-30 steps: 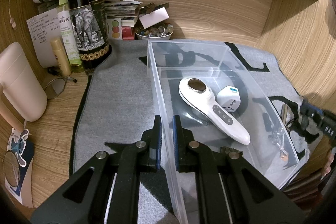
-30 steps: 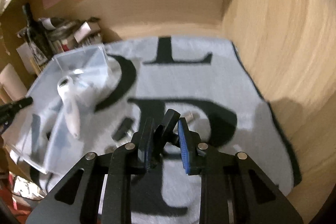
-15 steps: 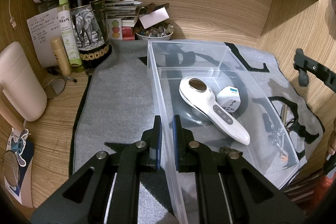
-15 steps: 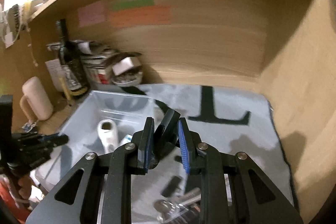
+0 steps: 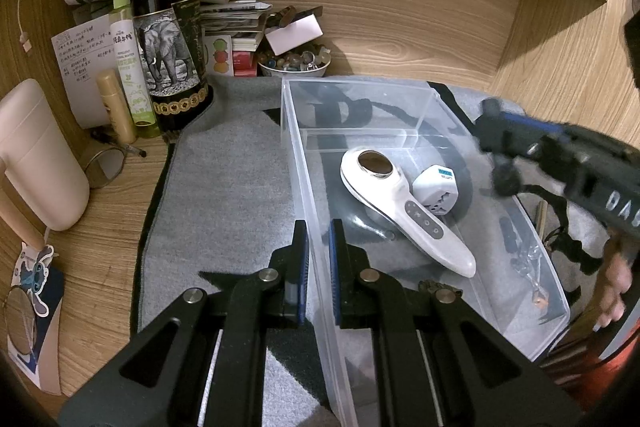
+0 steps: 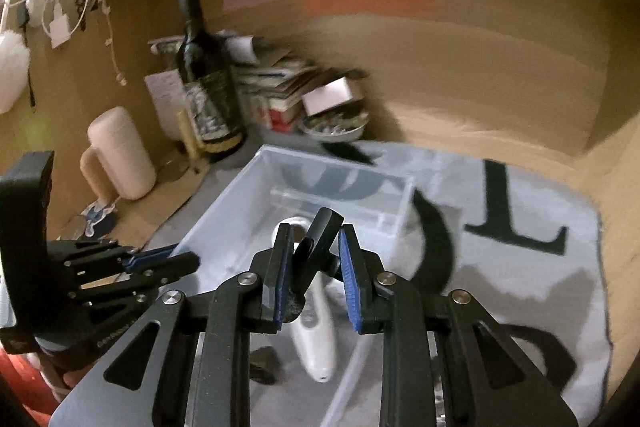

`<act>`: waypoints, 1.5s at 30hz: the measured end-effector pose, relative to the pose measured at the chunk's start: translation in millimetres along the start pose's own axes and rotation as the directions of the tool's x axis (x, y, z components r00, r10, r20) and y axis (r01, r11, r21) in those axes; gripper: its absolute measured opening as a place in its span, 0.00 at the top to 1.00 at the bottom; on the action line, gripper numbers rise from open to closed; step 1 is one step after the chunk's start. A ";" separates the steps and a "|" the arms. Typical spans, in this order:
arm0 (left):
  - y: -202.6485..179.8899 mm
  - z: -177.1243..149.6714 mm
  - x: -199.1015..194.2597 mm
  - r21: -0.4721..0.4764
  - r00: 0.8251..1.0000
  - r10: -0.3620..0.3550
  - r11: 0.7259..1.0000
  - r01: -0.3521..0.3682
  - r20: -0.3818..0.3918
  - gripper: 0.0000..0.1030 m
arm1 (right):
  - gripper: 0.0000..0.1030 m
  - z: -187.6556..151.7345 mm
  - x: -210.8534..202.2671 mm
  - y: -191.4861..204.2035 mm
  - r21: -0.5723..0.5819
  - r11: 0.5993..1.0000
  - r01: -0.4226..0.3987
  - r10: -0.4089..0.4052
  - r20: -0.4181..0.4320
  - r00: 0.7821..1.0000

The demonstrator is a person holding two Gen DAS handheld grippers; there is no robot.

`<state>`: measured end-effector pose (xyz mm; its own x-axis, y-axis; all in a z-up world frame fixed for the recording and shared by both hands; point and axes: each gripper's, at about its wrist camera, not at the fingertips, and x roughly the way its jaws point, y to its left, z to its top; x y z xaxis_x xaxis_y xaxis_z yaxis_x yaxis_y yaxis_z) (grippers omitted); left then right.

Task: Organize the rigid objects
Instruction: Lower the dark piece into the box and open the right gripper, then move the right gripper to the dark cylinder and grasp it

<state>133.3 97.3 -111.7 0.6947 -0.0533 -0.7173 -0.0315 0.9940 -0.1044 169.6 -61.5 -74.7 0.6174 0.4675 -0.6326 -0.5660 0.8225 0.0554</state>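
Observation:
A clear plastic bin [image 5: 360, 95] stands on the grey mat. My left gripper [image 5: 318, 267] is shut on the bin's left wall, one finger inside and one outside. A white handheld device [image 5: 400, 211], a white cube adapter [image 5: 436, 191] and a small dark lump [image 5: 436, 285] lie in the bin. My right gripper [image 6: 314, 267] is shut on a small black jointed piece [image 6: 320, 235] that sticks up between its blue pads. It hovers above the bin [image 6: 240, 195], over the white device [image 6: 316, 339]. The left wrist view shows the right gripper [image 5: 496, 135] over the bin's right rim.
A wine bottle [image 5: 168, 39], a green spray bottle [image 5: 128, 59], a bowl of stones [image 5: 296, 63] and stacked papers crowd the back left. A beige mug [image 5: 36, 159] stands at the left. Small items [image 5: 528, 259] lie beyond the bin's right wall. Wooden walls close in behind and on the right.
My right gripper has swung left from over the lettered mat to above the bin, still with the black piece in it. The left gripper and the bin have not moved.

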 end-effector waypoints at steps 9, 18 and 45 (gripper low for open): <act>-0.1 1.6 1.8 -0.002 1.000 0.000 1.000 0.000 0.002 0.92 | 0.79 -8.4 35.0 16.6 -0.089 0.995 -0.044 0.028 -0.166 0.986; 0.1 1.2 1.8 -0.002 1.000 -0.001 1.000 0.001 0.001 0.92 | 0.64 -5.8 32.2 13.9 -0.075 0.997 -0.035 0.023 -0.153 0.988; -0.5 0.0 2.7 0.001 1.000 0.005 1.000 -0.005 0.004 0.92 | 0.18 -67.0 -69.3 -79.4 0.139 0.937 0.319 -0.309 -0.087 0.947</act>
<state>135.1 96.7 -113.6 0.6974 -0.0478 -0.7151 -0.0343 0.9944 -0.0999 135.1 -180.9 -87.0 0.7123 0.1603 -0.6833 -0.2576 0.9653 -0.0421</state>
